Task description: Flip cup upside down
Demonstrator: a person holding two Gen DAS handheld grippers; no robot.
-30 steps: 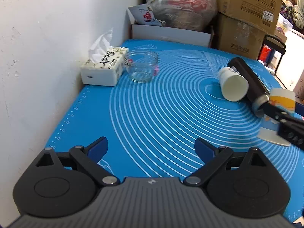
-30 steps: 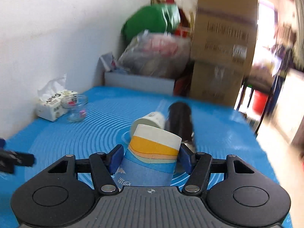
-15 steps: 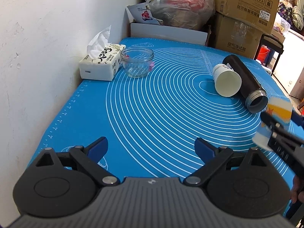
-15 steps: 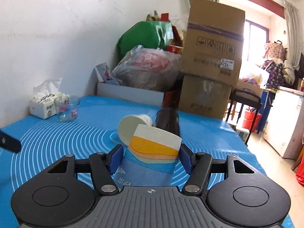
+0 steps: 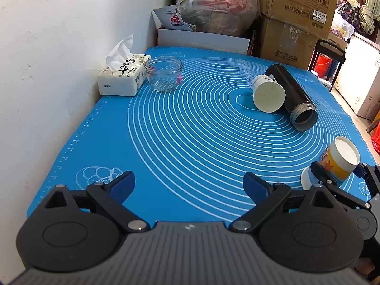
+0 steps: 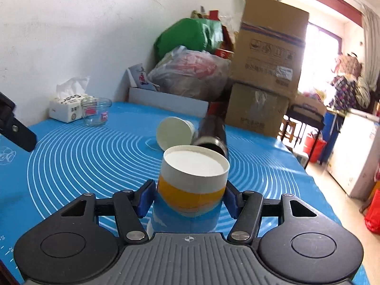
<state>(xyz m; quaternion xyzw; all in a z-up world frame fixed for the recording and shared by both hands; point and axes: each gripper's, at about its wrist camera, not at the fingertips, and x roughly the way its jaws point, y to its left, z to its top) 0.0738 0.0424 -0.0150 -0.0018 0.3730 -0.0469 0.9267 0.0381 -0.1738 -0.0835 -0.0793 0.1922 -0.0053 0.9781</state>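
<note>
A paper cup (image 6: 190, 190) with orange, white and blue bands is upside down, its white base facing up. My right gripper (image 6: 188, 198) is shut on the paper cup, just above the blue mat (image 6: 83, 156). The cup also shows in the left wrist view (image 5: 337, 163), at the mat's right front, held by the right gripper (image 5: 337, 178). My left gripper (image 5: 188, 185) is open and empty over the front of the mat (image 5: 190, 130).
A white paper cup (image 5: 268, 93) lies on its side beside a black flask (image 5: 293, 97). A glass jar (image 5: 163, 73) and tissue box (image 5: 122, 77) stand by the left wall. Cardboard boxes (image 5: 294, 16) and bags stand behind the table.
My right gripper has drawn back toward the front right of the mat and tilted down, so the cup's base now faces up. The left gripper has pulled back slightly.
</note>
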